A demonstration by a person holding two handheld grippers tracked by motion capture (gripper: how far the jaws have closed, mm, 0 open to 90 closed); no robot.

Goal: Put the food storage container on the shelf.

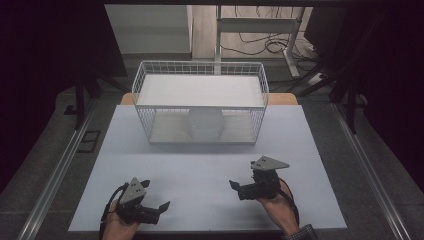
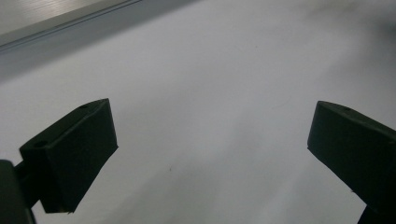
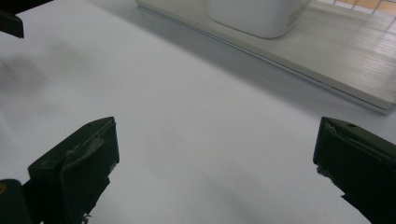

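At the near bench edge, left gripper [image 1: 156,201] and right gripper [image 1: 235,176]: jaws wide, empty. Approach step; next, reach the white rounded container [image 1: 205,125] in the white wire two-tier rack [image 1: 200,67].

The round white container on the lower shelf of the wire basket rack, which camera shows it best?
The high view: the round white container shows nearly whole behind the mesh of the white wire rack, on the lower shelf. The right gripper view catches just its bottom part, cut off by the top edge. The left gripper view looks across the pale table surface.
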